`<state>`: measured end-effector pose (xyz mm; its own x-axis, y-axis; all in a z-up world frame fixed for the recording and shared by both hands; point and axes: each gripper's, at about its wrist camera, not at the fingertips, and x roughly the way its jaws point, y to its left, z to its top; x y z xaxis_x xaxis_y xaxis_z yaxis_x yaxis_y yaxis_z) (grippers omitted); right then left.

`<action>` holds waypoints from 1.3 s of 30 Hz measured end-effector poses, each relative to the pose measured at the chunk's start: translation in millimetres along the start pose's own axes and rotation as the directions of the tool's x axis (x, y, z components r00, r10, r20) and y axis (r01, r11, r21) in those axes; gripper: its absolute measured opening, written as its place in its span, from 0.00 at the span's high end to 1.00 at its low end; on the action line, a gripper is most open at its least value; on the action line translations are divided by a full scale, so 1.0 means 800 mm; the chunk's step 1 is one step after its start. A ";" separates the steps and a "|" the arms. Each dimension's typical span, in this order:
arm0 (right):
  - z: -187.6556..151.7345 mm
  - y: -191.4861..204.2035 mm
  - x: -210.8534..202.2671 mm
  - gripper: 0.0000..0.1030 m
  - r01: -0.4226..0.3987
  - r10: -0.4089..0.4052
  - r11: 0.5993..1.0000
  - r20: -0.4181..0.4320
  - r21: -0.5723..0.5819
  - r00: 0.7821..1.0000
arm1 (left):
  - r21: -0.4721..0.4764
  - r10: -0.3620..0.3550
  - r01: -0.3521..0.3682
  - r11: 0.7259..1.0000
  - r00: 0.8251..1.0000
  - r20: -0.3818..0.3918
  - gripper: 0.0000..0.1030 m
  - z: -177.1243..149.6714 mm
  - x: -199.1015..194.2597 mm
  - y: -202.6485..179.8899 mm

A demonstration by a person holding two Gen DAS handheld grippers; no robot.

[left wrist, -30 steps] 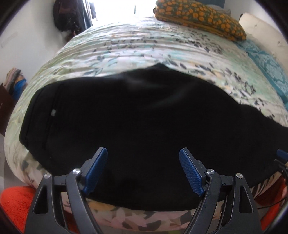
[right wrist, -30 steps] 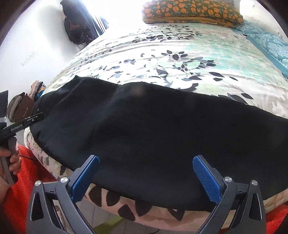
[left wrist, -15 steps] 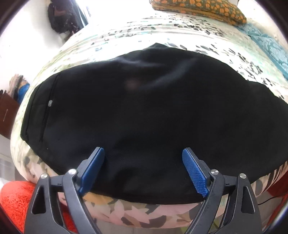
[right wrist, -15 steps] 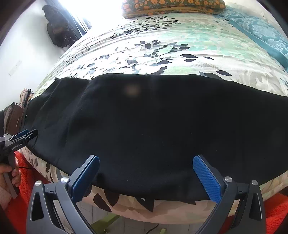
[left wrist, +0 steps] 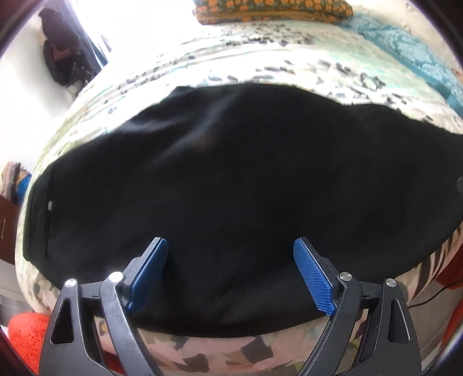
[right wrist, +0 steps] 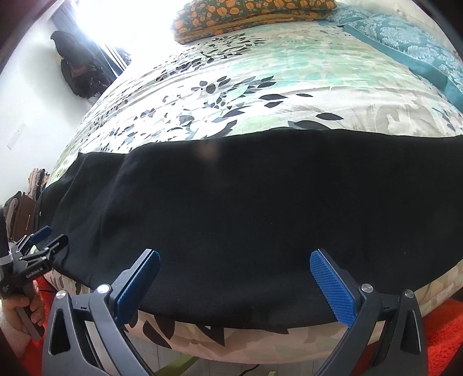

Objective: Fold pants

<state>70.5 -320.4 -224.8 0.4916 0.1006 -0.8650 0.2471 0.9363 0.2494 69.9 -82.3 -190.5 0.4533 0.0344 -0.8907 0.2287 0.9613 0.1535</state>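
Black pants [left wrist: 231, 179] lie flat along the near edge of a bed with a floral sheet [left wrist: 260, 66]. The waistband end is at the left in the left wrist view. My left gripper [left wrist: 231, 260] is open and empty, its blue pads over the pants' near edge. My right gripper [right wrist: 234, 269] is open and empty over the near edge of the pants [right wrist: 246, 202] further right. The left gripper also shows at the left of the right wrist view [right wrist: 34, 243], held by a hand.
An orange-patterned pillow [right wrist: 251, 14] and a teal blanket [right wrist: 411, 49] lie at the far side of the bed. A red rug [left wrist: 26, 335] is on the floor below. Dark bags [right wrist: 78, 69] hang on the left wall.
Both grippers have moved in closer over the near edge of the pants. Both stay open. The pants have not moved.
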 end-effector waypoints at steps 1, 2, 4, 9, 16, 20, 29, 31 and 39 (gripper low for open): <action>-0.001 -0.001 0.000 0.00 0.002 -0.002 1.000 -0.002 -0.002 1.000 | -0.032 -0.012 0.012 0.999 1.000 0.010 0.07 -0.003 -0.002 0.007; -0.002 -0.001 -0.002 0.00 0.003 -0.003 1.000 -0.001 -0.002 1.000 | -0.056 -0.011 0.011 0.998 1.000 -0.003 0.05 -0.004 -0.003 0.012; -0.003 -0.002 -0.009 0.00 0.022 -0.022 1.000 0.009 -0.006 1.000 | -0.064 -0.016 0.015 0.998 1.000 -0.019 0.05 -0.006 -0.006 0.018; 0.000 -0.007 -0.034 0.00 0.050 -0.048 0.999 0.099 -0.017 0.994 | -0.082 -0.022 0.026 0.996 0.998 0.052 0.06 -0.004 -0.029 0.019; 0.003 -0.030 -0.021 0.00 0.088 -0.090 0.995 0.040 0.047 0.995 | 0.025 -0.085 0.083 0.996 0.986 0.144 0.06 0.020 -0.043 -0.034; -0.002 -0.045 -0.030 0.00 0.104 -0.108 0.991 0.048 0.080 0.993 | 0.119 -0.051 0.043 0.992 0.997 0.059 0.06 0.006 -0.017 -0.060; -0.003 -0.065 -0.026 0.00 0.116 -0.122 0.984 0.032 0.136 0.992 | 0.067 -0.074 0.074 0.995 0.997 -0.007 0.06 0.002 -0.020 -0.049; -0.002 -0.065 -0.025 0.00 0.116 -0.121 0.984 0.029 0.136 0.992 | 0.059 -0.081 0.081 0.995 0.997 -0.001 0.06 0.005 -0.022 -0.049; -0.001 -0.073 -0.035 0.00 0.092 -0.101 0.982 0.047 0.166 0.994 | 0.144 -0.182 0.167 0.975 0.979 0.094 0.06 0.048 -0.047 -0.120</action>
<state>41.9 -377.7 -215.8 0.5028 -0.0103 -0.8643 0.4265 0.8727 0.2378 63.9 -186.0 -155.7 0.4832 -0.1665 -0.8596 0.4225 0.9042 0.0624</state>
